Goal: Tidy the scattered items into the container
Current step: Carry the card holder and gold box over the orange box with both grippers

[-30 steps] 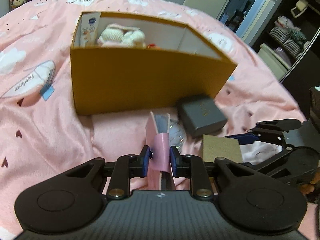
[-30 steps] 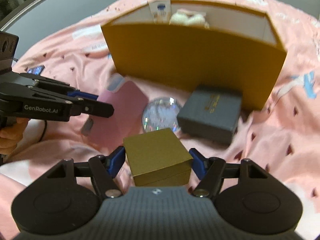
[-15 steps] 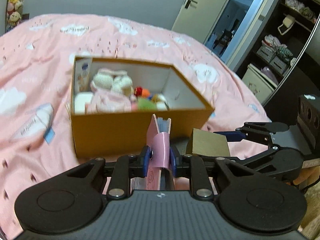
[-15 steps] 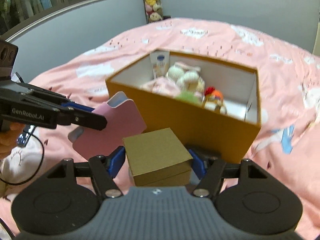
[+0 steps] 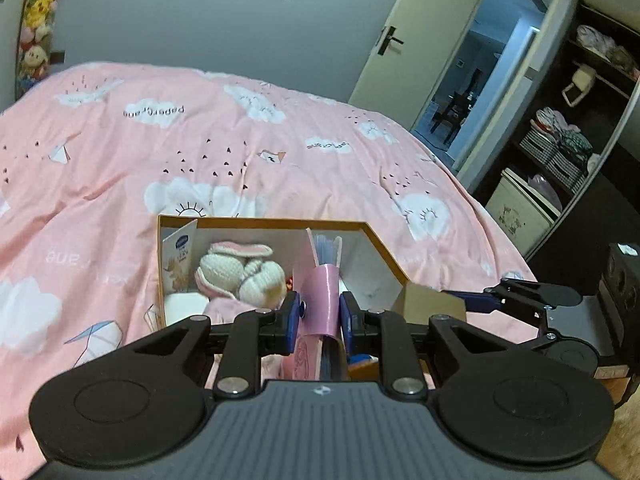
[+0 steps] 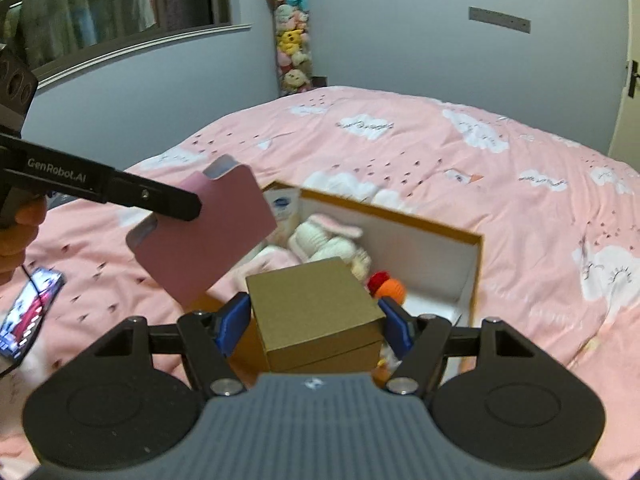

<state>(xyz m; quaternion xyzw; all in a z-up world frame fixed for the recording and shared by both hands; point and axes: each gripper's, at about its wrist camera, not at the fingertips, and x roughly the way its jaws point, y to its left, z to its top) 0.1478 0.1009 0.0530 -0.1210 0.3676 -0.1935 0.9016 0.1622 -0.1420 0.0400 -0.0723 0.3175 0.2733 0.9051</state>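
My left gripper (image 5: 320,312) is shut on a pink notebook (image 5: 322,280), held upright over the near edge of the open orange box (image 5: 260,222). The notebook also shows in the right wrist view (image 6: 204,232), with the left gripper's finger across it. My right gripper (image 6: 314,320) is shut on a brown cardboard box (image 6: 316,308), held above the orange box (image 6: 476,268). The brown box shows in the left wrist view (image 5: 428,302). Inside the orange box lie a white and pink knitted toy (image 6: 324,240), a red and orange toy (image 6: 386,286) and a cream carton (image 5: 178,256).
The orange box stands on a pink bedspread (image 5: 200,160) with cloud prints. A phone (image 6: 28,312) lies on the bed at the left. An open door (image 5: 472,92) and dark shelves (image 5: 580,120) are to the right of the bed. Plush toys (image 6: 290,48) hang on the wall.
Both grippers have risen and moved forward with their loads, from bed level in front of the orange box to above its open top. The box interior now shows from above.
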